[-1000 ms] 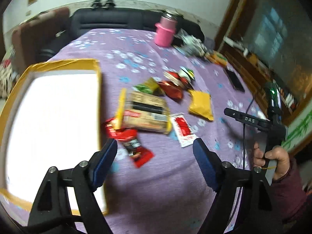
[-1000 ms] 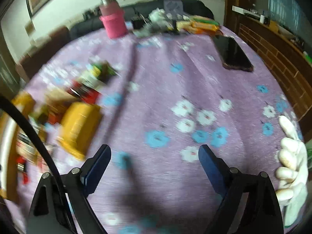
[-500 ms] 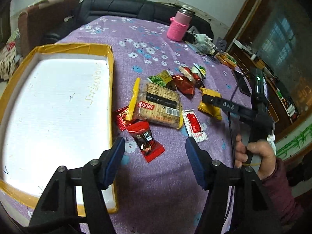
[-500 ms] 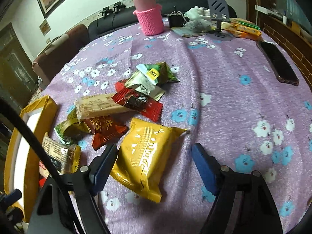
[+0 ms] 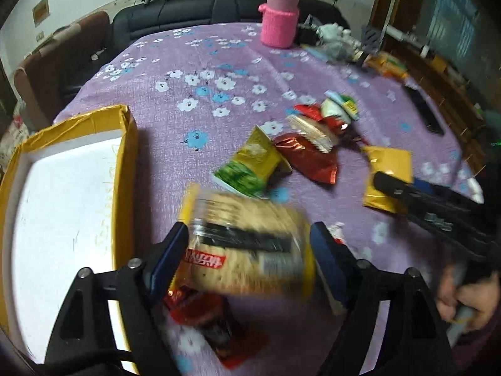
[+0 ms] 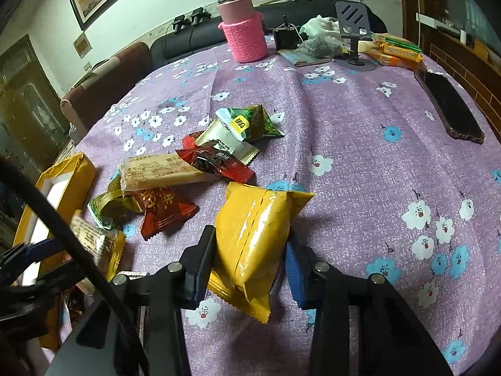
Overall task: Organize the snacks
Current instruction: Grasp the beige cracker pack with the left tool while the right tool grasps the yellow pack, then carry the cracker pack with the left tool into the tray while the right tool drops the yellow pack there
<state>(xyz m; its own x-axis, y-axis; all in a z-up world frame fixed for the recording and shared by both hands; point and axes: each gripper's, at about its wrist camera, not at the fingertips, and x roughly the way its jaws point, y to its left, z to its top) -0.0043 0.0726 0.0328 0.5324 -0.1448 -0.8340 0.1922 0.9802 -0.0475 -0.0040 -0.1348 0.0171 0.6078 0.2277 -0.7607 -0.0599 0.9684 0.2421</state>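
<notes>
A blurred cracker pack point(image 5: 238, 219) with yellow ends lies between the jaws of my left gripper point(image 5: 247, 250). Those jaws are opening and stand close on either side of the pack without a clear squeeze. The yellow packet point(image 6: 253, 228) bulges up between the pads of my right gripper point(image 6: 247, 260). Those jaws are closing and both pads press its sides. The left wrist view shows the same yellow packet point(image 5: 388, 169) at the right. A yellow-rimmed box point(image 5: 125, 169) with a white floor lies at the left.
Loose snacks lie mid-table: a green packet point(image 5: 250, 163), a red packet point(image 5: 307, 156), a beige bar point(image 6: 156, 172) and a dark red one point(image 5: 216, 322) under my left gripper. At the back stands a pink-sleeved flask point(image 6: 244, 37). A phone point(image 6: 451, 109) lies right.
My left gripper moved forward and down over the cracker pack, which now sits between its jaws. My right gripper's jaws narrowed onto the yellow packet.
</notes>
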